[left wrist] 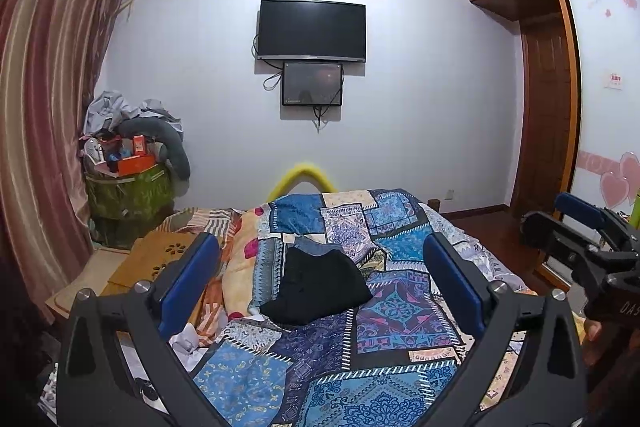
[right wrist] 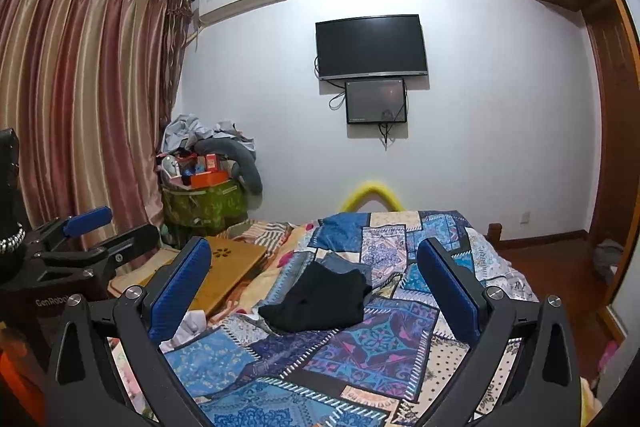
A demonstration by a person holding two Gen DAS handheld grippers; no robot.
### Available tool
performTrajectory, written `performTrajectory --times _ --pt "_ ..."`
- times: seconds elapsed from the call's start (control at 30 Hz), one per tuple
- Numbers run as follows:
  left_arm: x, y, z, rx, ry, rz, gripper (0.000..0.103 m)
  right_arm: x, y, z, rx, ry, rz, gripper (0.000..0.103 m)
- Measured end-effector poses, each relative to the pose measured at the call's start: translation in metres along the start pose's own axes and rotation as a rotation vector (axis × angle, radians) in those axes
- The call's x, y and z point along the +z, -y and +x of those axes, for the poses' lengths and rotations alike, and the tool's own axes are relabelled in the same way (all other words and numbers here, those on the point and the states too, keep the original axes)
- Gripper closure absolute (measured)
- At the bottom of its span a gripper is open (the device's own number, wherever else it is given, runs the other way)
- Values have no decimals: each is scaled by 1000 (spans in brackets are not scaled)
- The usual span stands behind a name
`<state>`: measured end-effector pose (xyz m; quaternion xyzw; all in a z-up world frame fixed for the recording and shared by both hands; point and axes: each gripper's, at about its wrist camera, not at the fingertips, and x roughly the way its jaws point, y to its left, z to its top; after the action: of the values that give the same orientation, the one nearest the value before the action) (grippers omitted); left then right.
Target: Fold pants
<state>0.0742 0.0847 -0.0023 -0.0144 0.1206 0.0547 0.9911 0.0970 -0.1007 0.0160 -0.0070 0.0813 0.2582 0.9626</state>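
Black pants [left wrist: 320, 287] lie in a crumpled heap on the patchwork bedspread [left wrist: 400, 323], partly over a blue denim garment [left wrist: 316, 246]. They also show in the right wrist view [right wrist: 320, 301]. My left gripper [left wrist: 320, 267] is open and empty, held above the bed short of the pants. My right gripper [right wrist: 314, 269] is open and empty, likewise short of the pants. The right gripper shows at the right edge of the left wrist view [left wrist: 580, 227]. The left gripper shows at the left of the right wrist view [right wrist: 92, 231].
A wooden lap desk [right wrist: 224, 271] lies on the bed's left side. White cloth [left wrist: 188, 343] is bunched near the left finger. A green bin [left wrist: 128, 195] piled with boxes and clothes stands by the curtain [left wrist: 44, 107]. A wardrobe [left wrist: 548, 99] stands right. A TV [left wrist: 311, 30] hangs ahead.
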Motion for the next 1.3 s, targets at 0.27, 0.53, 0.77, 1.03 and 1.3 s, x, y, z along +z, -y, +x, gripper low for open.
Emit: performTrajectory --times 0.27,0.53,0.77,1.03,1.3 --pt "-2 -1 2 -17 -9 5 0 2 -1 -1 1 -4 -3 1" --pt "-3 -1 4 -23 -18 1 0 2 -2 -1 4 -9 -2 1" --pt "-2 0 5 -25 -21 1 0 2 -3 -1 2 -11 1 1" --pt "-2 -1 5 -58 -18 -4 0 2 -2 -2 1 -9 2 1" --pt "-2 -2 3 -68 -9 -1 0 3 -1 -4 -3 -6 8 1"
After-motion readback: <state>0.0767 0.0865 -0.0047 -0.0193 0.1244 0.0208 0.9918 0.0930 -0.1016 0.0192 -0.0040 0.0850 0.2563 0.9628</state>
